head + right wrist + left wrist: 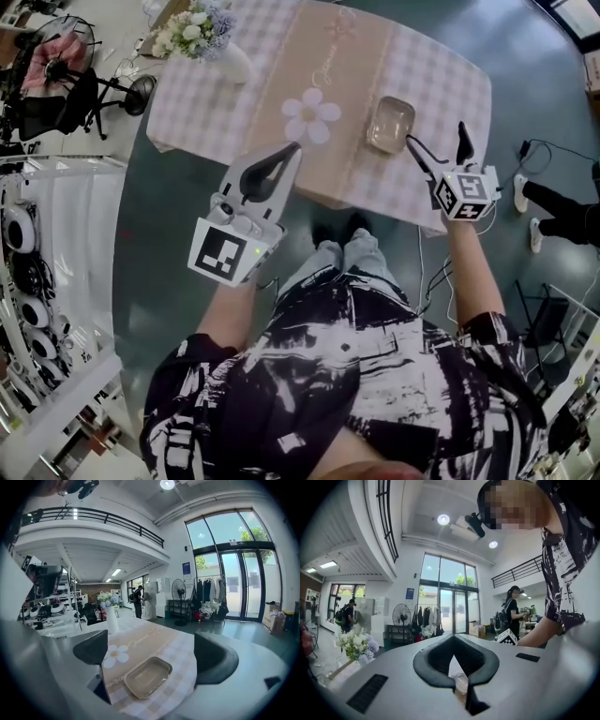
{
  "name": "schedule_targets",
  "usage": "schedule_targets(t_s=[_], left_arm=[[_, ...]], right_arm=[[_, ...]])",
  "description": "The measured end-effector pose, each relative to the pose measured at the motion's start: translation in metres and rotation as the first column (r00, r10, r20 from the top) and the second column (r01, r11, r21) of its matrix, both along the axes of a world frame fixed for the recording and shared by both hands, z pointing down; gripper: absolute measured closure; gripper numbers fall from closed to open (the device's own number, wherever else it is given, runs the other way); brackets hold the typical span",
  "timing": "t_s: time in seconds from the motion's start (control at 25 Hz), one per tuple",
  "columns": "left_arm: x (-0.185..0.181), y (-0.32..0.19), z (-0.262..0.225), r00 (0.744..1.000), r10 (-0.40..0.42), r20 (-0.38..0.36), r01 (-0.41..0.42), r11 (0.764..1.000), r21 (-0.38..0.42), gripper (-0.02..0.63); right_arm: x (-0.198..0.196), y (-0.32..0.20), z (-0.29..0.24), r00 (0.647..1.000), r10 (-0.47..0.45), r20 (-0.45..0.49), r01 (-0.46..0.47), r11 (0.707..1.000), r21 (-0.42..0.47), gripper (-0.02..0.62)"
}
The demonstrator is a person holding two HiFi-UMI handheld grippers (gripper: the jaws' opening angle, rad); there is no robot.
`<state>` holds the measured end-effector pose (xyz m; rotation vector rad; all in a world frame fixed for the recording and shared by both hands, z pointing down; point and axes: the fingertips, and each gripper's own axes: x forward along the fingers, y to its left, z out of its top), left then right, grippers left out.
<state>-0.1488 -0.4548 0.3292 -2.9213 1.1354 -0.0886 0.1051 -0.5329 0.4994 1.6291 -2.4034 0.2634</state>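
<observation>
My right gripper (439,142) stands open just above the table's near edge, its cube facing up. Right beyond its fingertips lies a shallow clear-beige tray (390,124), empty. In the right gripper view the tray (147,677) shows between the two spread fingers (91,646), untouched. My left gripper (292,148) is shut with nothing held, its tips over the near edge of the beige runner (328,84). A white flower print (310,117) on the runner lies just past them. In the left gripper view the gripper (459,681) shows closed pads against the room.
The table wears a pink checked cloth (441,75). A white vase of flowers (202,33) stands at its far left corner. A fan (141,94) and a chair (56,84) are on the left, white shelving (37,262) beside me, cables and someone's legs (562,211) at right.
</observation>
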Motion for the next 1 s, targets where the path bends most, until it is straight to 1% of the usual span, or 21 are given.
schedule_targets(t_s=[0.2,0.4,0.6,0.8,0.92,1.0], left_arm=[[0.022,-0.021,0.012,1.000,0.006,0.010,-0.006,0.999,-0.041,0.606],[0.032,-0.015,0.032,1.000,0.016,0.026,-0.014,0.996,-0.083,0.606],[0.036,-0.021,0.039,0.999,0.009,0.039,-0.005,0.995,-0.099,0.606],[0.041,-0.025,0.044,0.999,0.004,0.045,0.001,0.994,-0.110,0.606],[0.043,-0.028,0.045,0.999,0.002,0.048,0.004,0.993,-0.115,0.606],[0.044,-0.029,0.046,0.999,0.000,0.049,0.005,0.993,-0.117,0.606]], right_arm=[[0.016,-0.030,0.052,1.000,0.012,0.010,-0.011,0.994,-0.105,0.030],[0.021,-0.027,0.106,0.998,0.031,0.045,-0.021,0.978,-0.208,0.080],[0.028,-0.033,0.136,0.996,0.055,0.075,-0.031,0.957,-0.289,0.172],[0.032,-0.035,0.158,0.993,0.062,0.096,-0.024,0.934,-0.358,0.292],[0.033,-0.035,0.172,0.992,0.072,0.108,-0.023,0.914,-0.405,0.381],[0.034,-0.035,0.180,0.989,0.082,0.121,-0.021,0.899,-0.437,0.411]])
